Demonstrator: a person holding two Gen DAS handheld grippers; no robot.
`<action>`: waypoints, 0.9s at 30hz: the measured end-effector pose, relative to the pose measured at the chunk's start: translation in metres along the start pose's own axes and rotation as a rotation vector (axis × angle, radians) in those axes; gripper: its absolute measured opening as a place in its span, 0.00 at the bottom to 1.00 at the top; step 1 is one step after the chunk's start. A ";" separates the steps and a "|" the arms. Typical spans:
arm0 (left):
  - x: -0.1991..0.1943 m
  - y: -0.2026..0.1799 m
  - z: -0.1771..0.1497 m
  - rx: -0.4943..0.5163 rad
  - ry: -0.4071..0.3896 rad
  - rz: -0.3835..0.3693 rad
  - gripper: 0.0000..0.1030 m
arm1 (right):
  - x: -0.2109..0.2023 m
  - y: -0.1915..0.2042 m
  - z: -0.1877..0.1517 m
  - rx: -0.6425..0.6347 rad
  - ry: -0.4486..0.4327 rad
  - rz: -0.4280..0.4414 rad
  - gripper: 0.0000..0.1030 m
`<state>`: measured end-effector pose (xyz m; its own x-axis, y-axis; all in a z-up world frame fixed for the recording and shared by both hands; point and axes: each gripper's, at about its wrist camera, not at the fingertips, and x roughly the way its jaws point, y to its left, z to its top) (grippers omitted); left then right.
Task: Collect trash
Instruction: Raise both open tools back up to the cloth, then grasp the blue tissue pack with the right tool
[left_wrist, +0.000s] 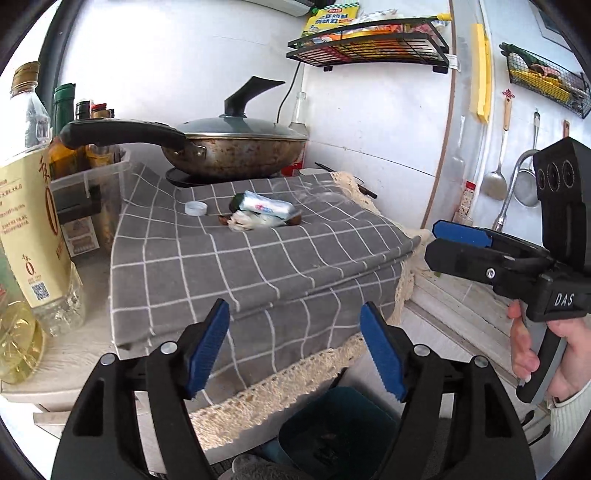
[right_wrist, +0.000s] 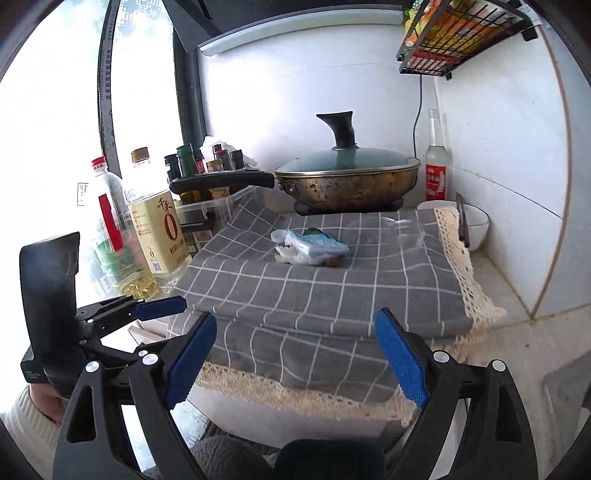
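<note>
On the grey checked cloth (left_wrist: 258, 266) covering the surface, trash sits mid-cloth: a blue-white wrapper (left_wrist: 264, 206) over crumpled white scraps (left_wrist: 242, 223), bottle cap (left_wrist: 195, 208) just at its 9 o'clock. A lidded frying pan (left_wrist: 229, 147) stands at 12 o'clock behind, oil bottle (left_wrist: 29, 229) at 9. Left gripper (left_wrist: 295, 350) is wide, nothing between the jaws; right gripper (right_wrist: 295, 358) also wide and empty, both well short of the pile. A dark bin (left_wrist: 332, 424) shows at 6 o'clock below the cloth edge. Likely best: come in low over the cloth, pinch the wrapper across its narrow side, avoid snagging fabric, then take the cap separately.
</note>
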<state>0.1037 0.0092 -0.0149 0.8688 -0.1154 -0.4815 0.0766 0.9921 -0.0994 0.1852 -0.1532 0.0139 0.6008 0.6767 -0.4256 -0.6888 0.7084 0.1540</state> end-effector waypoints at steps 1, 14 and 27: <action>0.001 0.007 0.005 -0.009 0.002 0.011 0.76 | 0.012 -0.004 0.007 0.006 0.014 0.018 0.88; 0.021 0.088 0.054 -0.086 -0.016 0.111 0.79 | 0.149 -0.043 0.049 0.222 0.110 0.042 0.97; 0.038 0.115 0.069 -0.097 -0.025 0.128 0.79 | 0.196 -0.033 0.061 0.156 0.173 -0.088 0.89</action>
<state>0.1790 0.1222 0.0154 0.8803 0.0141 -0.4743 -0.0820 0.9891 -0.1227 0.3508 -0.0317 -0.0204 0.5681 0.5760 -0.5878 -0.5580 0.7945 0.2394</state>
